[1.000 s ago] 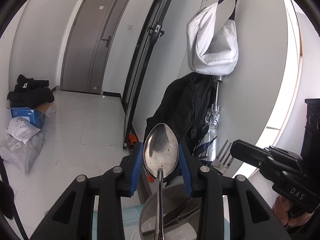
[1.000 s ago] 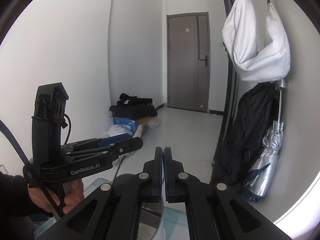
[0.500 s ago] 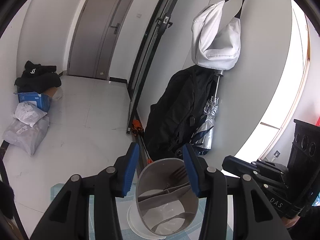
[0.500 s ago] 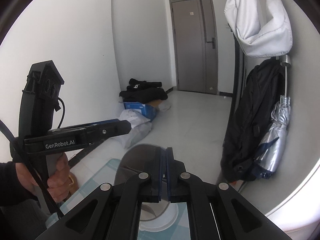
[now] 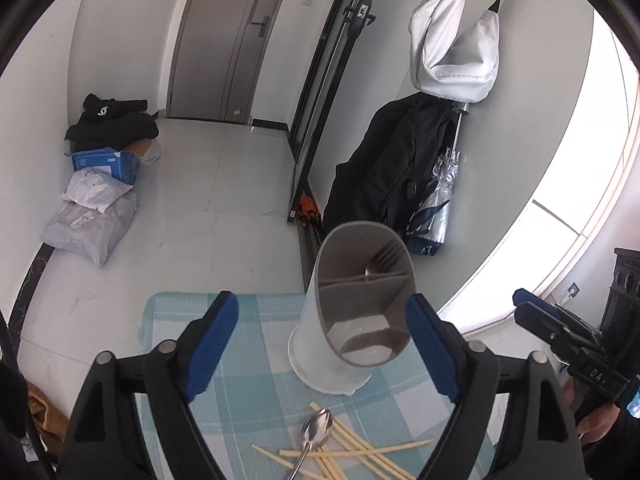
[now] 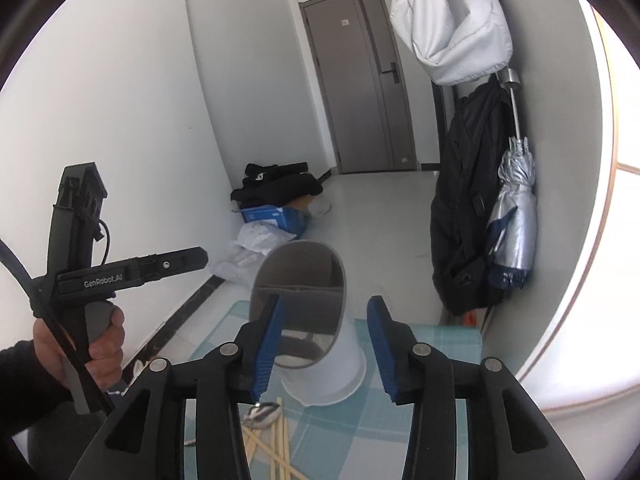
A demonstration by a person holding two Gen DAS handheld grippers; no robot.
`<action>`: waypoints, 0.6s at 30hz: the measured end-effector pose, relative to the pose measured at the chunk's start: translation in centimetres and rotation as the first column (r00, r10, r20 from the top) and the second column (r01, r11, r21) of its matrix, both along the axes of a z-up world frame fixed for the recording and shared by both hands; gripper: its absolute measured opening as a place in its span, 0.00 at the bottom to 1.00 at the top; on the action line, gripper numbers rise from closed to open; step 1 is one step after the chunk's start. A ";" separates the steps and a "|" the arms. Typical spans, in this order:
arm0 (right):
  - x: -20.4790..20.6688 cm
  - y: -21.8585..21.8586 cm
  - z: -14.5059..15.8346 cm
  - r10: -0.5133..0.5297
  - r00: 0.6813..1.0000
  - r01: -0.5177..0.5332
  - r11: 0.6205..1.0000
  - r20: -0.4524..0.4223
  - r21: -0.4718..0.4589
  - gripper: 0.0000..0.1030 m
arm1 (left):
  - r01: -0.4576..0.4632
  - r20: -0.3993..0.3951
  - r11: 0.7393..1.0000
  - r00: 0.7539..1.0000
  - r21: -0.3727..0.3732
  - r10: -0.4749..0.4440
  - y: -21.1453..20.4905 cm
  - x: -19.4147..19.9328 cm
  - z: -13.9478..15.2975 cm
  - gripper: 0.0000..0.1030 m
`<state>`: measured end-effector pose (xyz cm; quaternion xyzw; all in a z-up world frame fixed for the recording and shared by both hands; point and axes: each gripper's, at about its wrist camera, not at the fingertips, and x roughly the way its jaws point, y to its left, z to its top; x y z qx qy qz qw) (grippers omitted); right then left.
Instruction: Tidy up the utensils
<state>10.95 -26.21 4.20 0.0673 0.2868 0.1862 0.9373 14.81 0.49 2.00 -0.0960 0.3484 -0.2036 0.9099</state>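
A grey-and-white utensil holder [image 5: 320,344] with divided compartments stands on a blue checked cloth [image 5: 248,364]. Fork tines [image 5: 386,258] show in its far compartment. Nearer me, a metal spoon [image 5: 317,434] lies across several pale chopsticks [image 5: 372,450]. My left gripper [image 5: 320,312] hangs short of the holder, jaws opening wide with nothing between them. My right gripper [image 6: 326,312] also faces the holder [image 6: 304,276]; its jaws are opening and empty. The spoon [image 6: 260,412] and chopsticks [image 6: 276,446] lie below its left finger. Each gripper shows in the other's view: the right gripper [image 5: 556,330] and the left gripper [image 6: 140,270], held by a hand [image 6: 94,344].
Past the cloth's far edge is a white floor with bags and a blue box [image 5: 104,162] on the left. A black coat [image 5: 392,160], a silver umbrella [image 5: 438,204] and a white bag [image 5: 456,56] hang on the right-hand wall. A grey door [image 6: 360,80] stands at the far end.
The spoon that stood between the left pads is gone from them, and those jaws have spread wide. The right jaws went from shut to open. Both views tipped down, bringing the cloth and loose utensils into sight.
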 end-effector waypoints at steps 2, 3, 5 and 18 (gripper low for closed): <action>-0.5 -0.1 -0.4 -0.008 1.000 0.008 1.000 -0.019 0.018 0.49 | -0.003 -0.034 1.000 0.999 0.014 0.004 0.1 -0.7 -1.0 0.85; -0.7 -0.1 -0.7 -0.010 1.000 0.011 1.000 -0.028 0.021 0.51 | -0.012 -0.058 0.999 0.998 0.035 0.014 0.0 -1.2 -1.6 0.85; -1.2 0.1 -1.5 -0.013 0.998 0.015 0.999 -0.058 0.029 0.55 | -0.046 -0.093 0.998 0.994 0.052 0.050 0.2 -1.9 -2.4 0.85; -1.4 4.6 -10.4 0.069 0.919 -0.055 0.997 -0.387 0.047 0.60 | -0.190 -0.116 0.977 0.973 0.094 0.200 3.0 -5.6 -4.9 0.89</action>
